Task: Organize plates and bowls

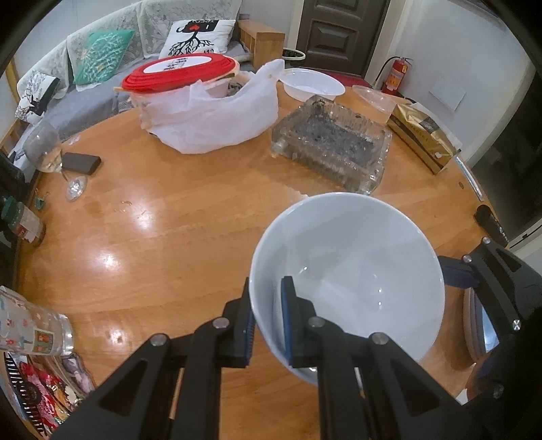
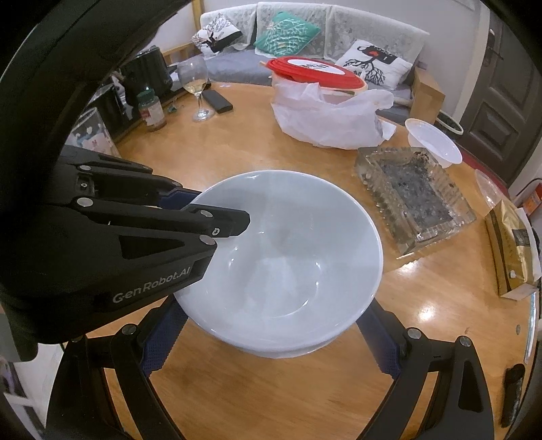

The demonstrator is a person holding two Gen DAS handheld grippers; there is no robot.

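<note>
Two bowls: left gripper (image 1: 267,318) clamps upper bowl (image 2: 288,250) rim, directly above lower bowl (image 2: 294,352); right gripper (image 2: 271,338) wide open, straddling lower bowl, empty.

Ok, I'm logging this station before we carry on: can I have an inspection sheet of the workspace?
Surface: round glossy wooden table, few small marks.
Job's things: white ceramic bowl; second white rim beneath it.
Clutter: stemmed wine glass, red-lidded tub in white plastic bag, ribbed clear glass tray, gold box.
Grippers: left gripper shut on bowl rim; right gripper open, flanking the bowl.
Cables: nothing seen.
Surroundings: grey sofa with cushions, dark door, red fire extinguisher.
</note>
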